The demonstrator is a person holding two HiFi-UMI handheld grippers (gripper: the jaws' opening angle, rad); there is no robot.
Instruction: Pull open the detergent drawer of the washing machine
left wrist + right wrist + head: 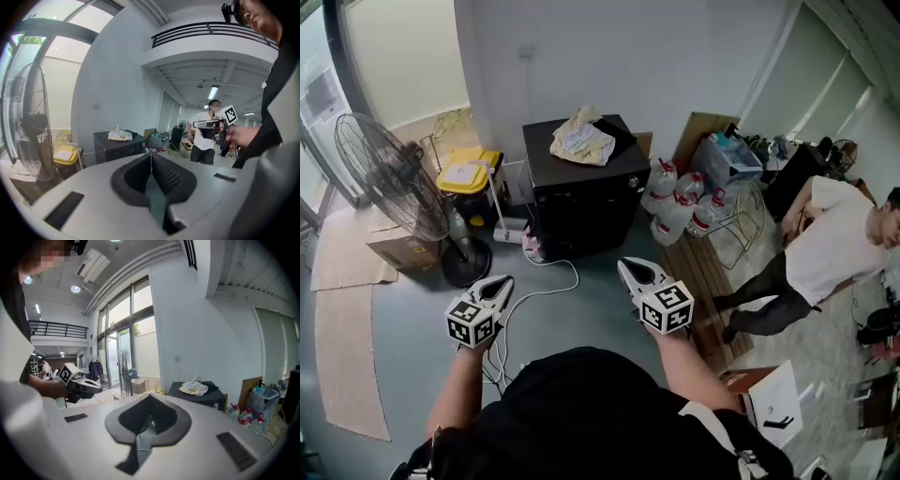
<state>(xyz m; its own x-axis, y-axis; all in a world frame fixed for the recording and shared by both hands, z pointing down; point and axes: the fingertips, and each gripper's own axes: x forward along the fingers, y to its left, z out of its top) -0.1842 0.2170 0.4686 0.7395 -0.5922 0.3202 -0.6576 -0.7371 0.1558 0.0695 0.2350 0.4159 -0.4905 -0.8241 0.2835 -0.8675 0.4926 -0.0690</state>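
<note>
The person stands on the grey floor (403,328) with both arms stretched forward, a hand-held gripper in each hand. The left hand-held gripper (503,279) has its jaws pressed together with nothing between them. The right hand-held gripper (626,264) is the same: jaws together and empty. Both are held in the air, tipped slightly downward, side by side but apart.

The washing machine (586,206) is a black box standing against the white wall (609,56), ahead of both hand-held grippers and well apart from them. It lies roughly on the line between the two. Its detergent drawer is too small to pick out from here. A crumpled pale cloth (581,141) lies on top of the machine.

A white cable (555,283) loops over the floor from the foot of the machine toward the person. To the left of the machine stands a yellow bin (469,174), and further left a tall fan (389,173) on a round base, with flat cardboard (347,248) on the floor beside it. Just to the right of the machine is a group of clear water bottles (680,208) with red caps, next to a wooden board (703,272). Another person (830,248) in a white shirt is at the far right.
</note>
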